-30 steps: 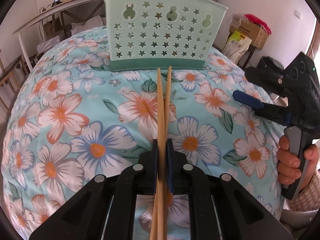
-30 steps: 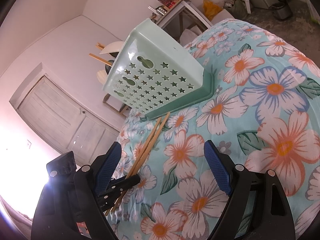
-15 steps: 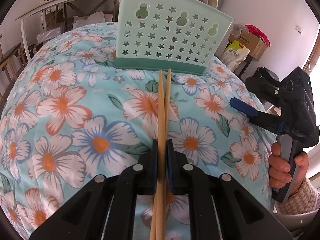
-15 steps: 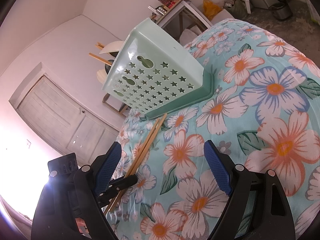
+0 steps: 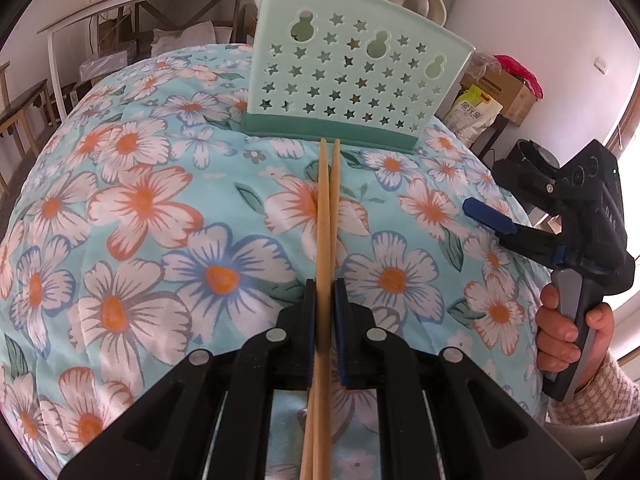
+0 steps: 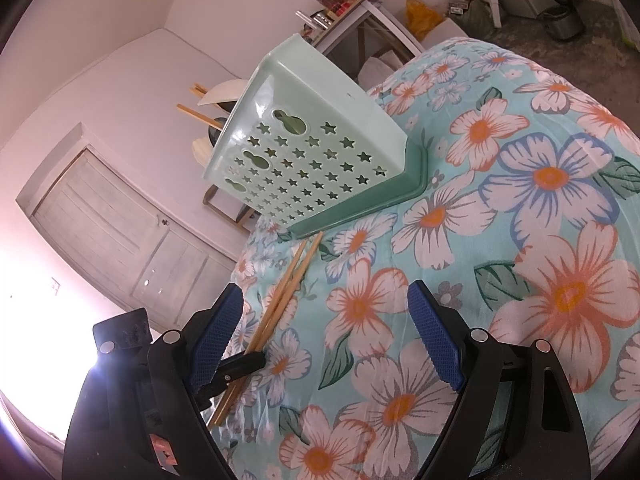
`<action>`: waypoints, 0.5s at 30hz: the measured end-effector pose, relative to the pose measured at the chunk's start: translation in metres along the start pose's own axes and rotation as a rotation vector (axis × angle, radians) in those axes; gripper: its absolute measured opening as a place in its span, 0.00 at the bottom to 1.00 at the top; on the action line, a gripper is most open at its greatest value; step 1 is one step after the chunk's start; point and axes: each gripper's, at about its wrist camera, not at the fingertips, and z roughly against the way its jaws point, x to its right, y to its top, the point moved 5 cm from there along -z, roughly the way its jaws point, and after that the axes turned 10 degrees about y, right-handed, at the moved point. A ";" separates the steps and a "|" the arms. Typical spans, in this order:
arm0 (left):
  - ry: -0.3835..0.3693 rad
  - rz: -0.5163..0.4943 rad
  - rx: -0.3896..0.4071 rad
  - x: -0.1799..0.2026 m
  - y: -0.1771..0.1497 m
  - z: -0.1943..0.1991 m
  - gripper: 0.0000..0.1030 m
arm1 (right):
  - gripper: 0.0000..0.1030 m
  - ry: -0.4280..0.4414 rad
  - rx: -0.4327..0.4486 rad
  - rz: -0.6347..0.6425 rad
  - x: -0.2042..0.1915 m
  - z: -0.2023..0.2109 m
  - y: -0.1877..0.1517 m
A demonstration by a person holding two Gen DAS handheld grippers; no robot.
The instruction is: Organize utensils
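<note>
My left gripper (image 5: 325, 292) is shut on a pair of wooden chopsticks (image 5: 327, 216). Their tips point at the base of a mint-green utensil caddy (image 5: 352, 80) with star holes, standing on the floral cloth. Chopsticks and a pale spoon stick out of its top. In the right wrist view the caddy (image 6: 316, 164) is ahead to the left, the held chopsticks (image 6: 288, 292) slant below it, and the left gripper (image 6: 240, 362) grips them. My right gripper (image 6: 326, 340) is open and empty over the cloth; it also shows at the right of the left wrist view (image 5: 488, 216).
The table is covered by a turquoise flowered cloth (image 5: 140, 216). Behind it stand a white shelf table (image 5: 120, 12), cardboard boxes and bags (image 5: 500, 92). A closed door (image 6: 112, 232) is at the left in the right wrist view.
The left gripper with the chopsticks has risen and tilted, so the caddy sits lower and further off in its view. The right gripper has stayed put.
</note>
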 end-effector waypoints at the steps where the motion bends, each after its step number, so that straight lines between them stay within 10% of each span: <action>1: 0.000 0.003 0.000 0.000 0.000 0.001 0.08 | 0.78 0.000 0.000 0.000 0.000 0.000 0.000; 15: -0.059 0.042 0.043 -0.004 0.005 0.030 0.08 | 0.78 -0.004 -0.002 0.001 -0.001 -0.003 0.000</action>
